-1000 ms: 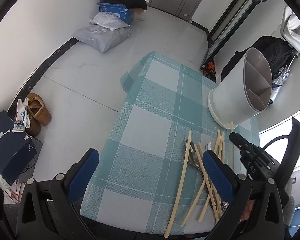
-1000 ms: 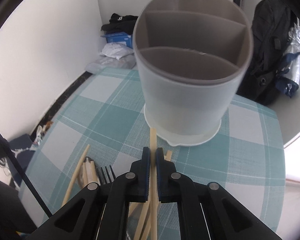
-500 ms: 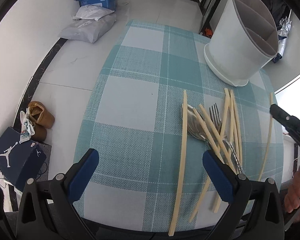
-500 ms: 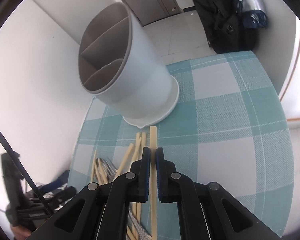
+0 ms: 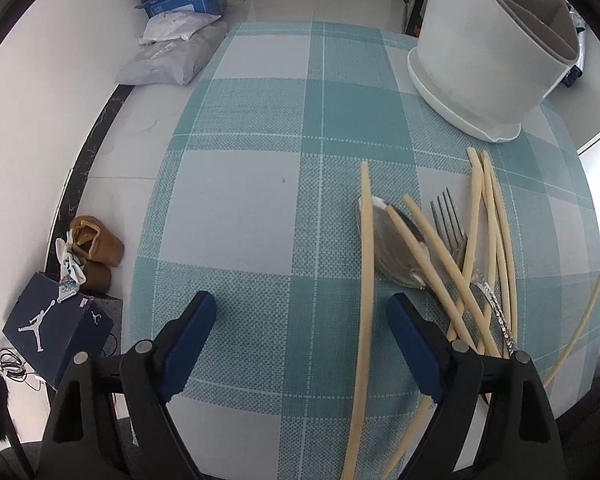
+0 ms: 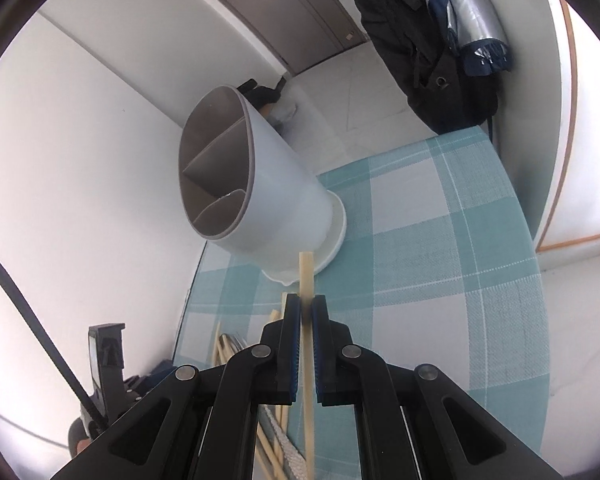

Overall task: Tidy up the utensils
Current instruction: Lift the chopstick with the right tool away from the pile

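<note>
My right gripper (image 6: 306, 310) is shut on a pale chopstick (image 6: 305, 276), lifted above the table with its tip toward the base of the white divided utensil holder (image 6: 256, 208). That chopstick also shows at the right edge of the left wrist view (image 5: 588, 308). My left gripper (image 5: 300, 316) is open and empty, low over the checked tablecloth (image 5: 260, 208). Just right of it lies a pile of several chopsticks (image 5: 484, 240), a single long chopstick (image 5: 365, 264), a spoon (image 5: 392, 244) and a fork (image 5: 450, 220). The holder (image 5: 484, 52) stands beyond the pile.
The table's left edge drops to the floor, where shoes (image 5: 96, 248), a shoebox (image 5: 56, 328) and bags (image 5: 172, 56) lie. A black backpack (image 6: 432, 60) and a folded umbrella (image 6: 472, 20) sit beyond the table's far end.
My right gripper has lifted the chopstick off the table and swung it right, tilting. My left gripper has moved forward and lower toward the pile of utensils.
</note>
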Demonstrator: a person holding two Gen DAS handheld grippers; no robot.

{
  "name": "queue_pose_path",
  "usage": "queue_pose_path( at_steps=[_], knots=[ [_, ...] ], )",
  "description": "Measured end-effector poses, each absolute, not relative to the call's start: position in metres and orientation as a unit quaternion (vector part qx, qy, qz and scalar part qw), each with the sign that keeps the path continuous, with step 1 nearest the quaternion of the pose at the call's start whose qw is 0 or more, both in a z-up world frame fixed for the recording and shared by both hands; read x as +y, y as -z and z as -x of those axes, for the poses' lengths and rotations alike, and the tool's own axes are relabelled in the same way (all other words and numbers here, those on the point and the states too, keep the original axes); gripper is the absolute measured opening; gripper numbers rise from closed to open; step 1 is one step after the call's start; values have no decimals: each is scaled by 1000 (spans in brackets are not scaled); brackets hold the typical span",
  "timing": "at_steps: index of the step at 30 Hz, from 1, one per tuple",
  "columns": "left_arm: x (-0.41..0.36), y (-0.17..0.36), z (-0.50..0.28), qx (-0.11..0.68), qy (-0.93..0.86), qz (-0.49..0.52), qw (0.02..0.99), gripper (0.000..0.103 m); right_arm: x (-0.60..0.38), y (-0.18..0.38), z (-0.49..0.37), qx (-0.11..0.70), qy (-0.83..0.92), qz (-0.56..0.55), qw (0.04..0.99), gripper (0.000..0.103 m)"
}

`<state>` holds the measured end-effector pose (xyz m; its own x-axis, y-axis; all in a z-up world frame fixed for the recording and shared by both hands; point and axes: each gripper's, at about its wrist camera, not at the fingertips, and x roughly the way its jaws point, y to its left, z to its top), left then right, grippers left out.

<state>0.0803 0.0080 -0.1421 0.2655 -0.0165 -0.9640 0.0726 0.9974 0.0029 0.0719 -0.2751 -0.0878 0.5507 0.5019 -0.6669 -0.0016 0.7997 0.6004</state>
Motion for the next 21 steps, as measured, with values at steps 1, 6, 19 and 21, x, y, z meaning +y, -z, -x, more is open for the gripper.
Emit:
queue_pose_path(
  at_steps=[1,6,19,21],
  knots=[
    [6,141,-81,605,31,-23,796,81,-275,87,-69,448,-150,-278,836,5],
    [0,139,-85,595,42,-29,802,62,-274,80,-63,433,-156,-265,847,5],
    [-6,138,-102,588,44,-49,806,39,-271,70,-64,411,-161,-249,862,5],
    [-8,138,-106,587,45,-61,806,39,-269,69,-64,408,-162,-248,864,5]
  ],
)
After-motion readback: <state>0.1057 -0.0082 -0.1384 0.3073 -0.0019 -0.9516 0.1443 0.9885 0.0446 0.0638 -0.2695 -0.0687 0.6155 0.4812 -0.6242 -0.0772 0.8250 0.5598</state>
